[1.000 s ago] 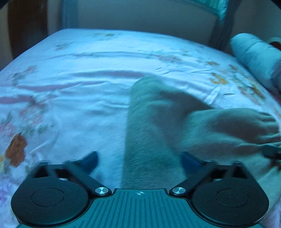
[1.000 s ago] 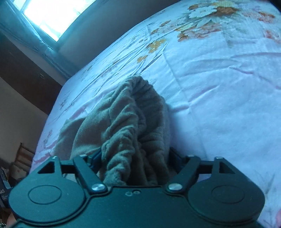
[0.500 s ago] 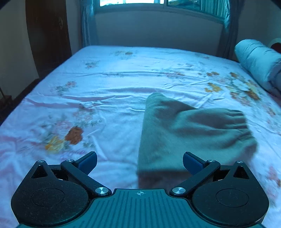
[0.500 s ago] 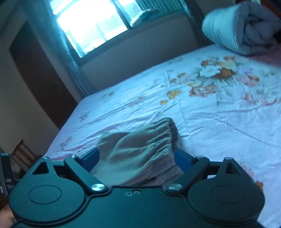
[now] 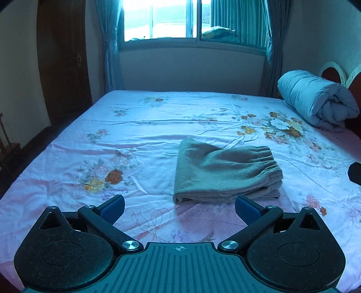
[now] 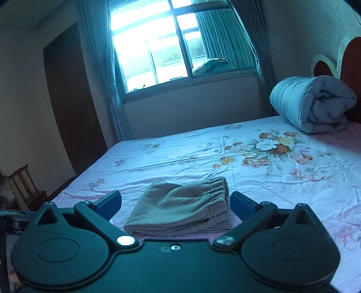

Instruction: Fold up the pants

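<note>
The grey-brown pants (image 5: 223, 172) lie folded in a compact stack on the flowered bed sheet (image 5: 135, 139), elastic waistband to the right. They also show in the right wrist view (image 6: 182, 206). My left gripper (image 5: 179, 208) is open and empty, held back above the sheet just short of the pants. My right gripper (image 6: 174, 205) is open and empty, raised above the near edge of the pants. Neither gripper touches the cloth.
A rolled blue-grey duvet (image 5: 315, 101) lies at the bed's far right by the red headboard (image 6: 352, 74). A window (image 5: 191, 20) with curtains is on the far wall. A dark door (image 6: 72, 103) and a wooden chair (image 6: 27, 187) stand to the left.
Both grippers have pulled back and up from the pants. The right gripper, shut on the bunched waistband a second ago, has let go. The pants now lie flat and folded.
</note>
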The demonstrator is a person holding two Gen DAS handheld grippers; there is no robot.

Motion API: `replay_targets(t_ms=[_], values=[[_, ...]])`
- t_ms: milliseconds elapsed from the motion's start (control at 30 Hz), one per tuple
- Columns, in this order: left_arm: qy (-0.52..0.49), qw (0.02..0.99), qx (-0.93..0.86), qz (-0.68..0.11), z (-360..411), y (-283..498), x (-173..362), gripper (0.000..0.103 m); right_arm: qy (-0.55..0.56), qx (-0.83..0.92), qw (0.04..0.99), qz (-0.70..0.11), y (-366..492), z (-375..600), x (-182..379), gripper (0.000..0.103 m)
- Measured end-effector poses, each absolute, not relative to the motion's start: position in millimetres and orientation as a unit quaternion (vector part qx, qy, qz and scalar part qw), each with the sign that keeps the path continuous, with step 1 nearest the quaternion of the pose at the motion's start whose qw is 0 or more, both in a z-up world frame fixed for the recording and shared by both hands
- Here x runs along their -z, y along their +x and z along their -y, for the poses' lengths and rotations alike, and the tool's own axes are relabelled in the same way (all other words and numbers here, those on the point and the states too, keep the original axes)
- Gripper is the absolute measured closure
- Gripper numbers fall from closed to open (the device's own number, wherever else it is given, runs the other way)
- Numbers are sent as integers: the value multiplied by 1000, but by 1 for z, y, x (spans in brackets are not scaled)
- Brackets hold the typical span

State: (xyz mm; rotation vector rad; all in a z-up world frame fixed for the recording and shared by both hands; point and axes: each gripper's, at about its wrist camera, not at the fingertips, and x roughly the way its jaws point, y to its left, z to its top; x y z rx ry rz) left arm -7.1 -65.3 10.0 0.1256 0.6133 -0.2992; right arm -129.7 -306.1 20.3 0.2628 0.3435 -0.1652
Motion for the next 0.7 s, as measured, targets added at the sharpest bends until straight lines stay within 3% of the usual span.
replay_targets(t_ms=[700], values=[[68, 940, 138, -304, 72, -10, -5, 0, 132, 123, 965, -191, -130, 307, -6, 6]])
